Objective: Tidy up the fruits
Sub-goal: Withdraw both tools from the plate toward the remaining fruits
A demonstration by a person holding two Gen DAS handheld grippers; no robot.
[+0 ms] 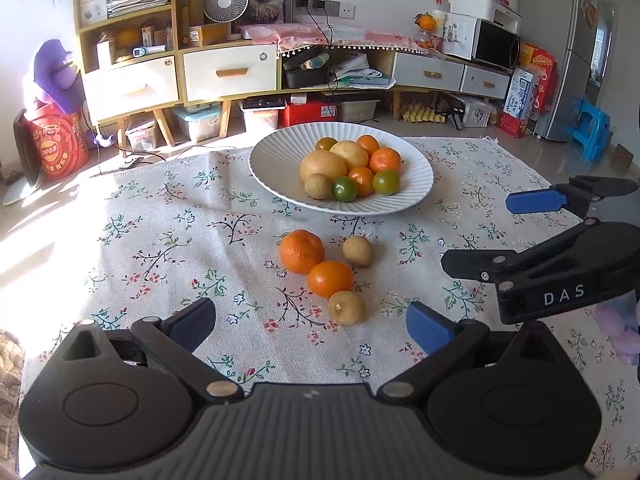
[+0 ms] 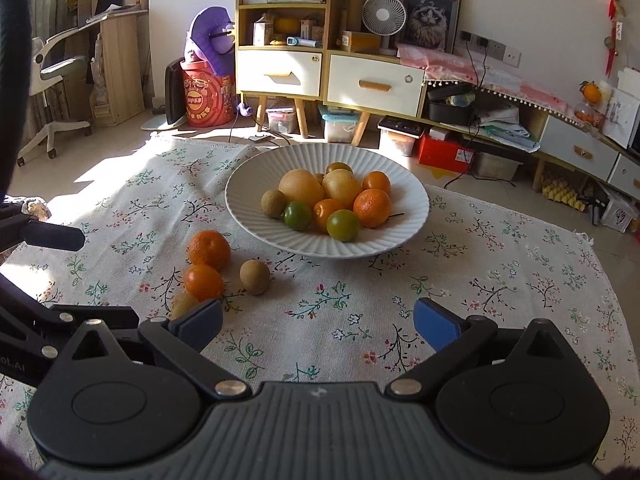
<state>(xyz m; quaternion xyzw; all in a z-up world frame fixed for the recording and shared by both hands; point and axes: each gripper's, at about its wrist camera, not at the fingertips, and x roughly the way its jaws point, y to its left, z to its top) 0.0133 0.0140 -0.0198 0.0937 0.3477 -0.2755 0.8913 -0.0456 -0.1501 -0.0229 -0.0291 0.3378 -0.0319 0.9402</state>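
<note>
A white ribbed plate holds several fruits: orange, green, yellow and brown ones. In front of it on the flowered cloth lie a mandarin, a smaller orange fruit and two brown kiwis. My left gripper is open, and the nearer kiwi sits just ahead of its fingertips, untouched. My right gripper is open over bare cloth, to the right of the loose fruits. In the right wrist view its left finger partly hides the nearer kiwi.
The flowered cloth covers a low table whose far edge runs just behind the plate. Beyond stand shelves and drawers, storage boxes on the floor, a fridge and a blue stool. The left gripper shows at the left of the right wrist view.
</note>
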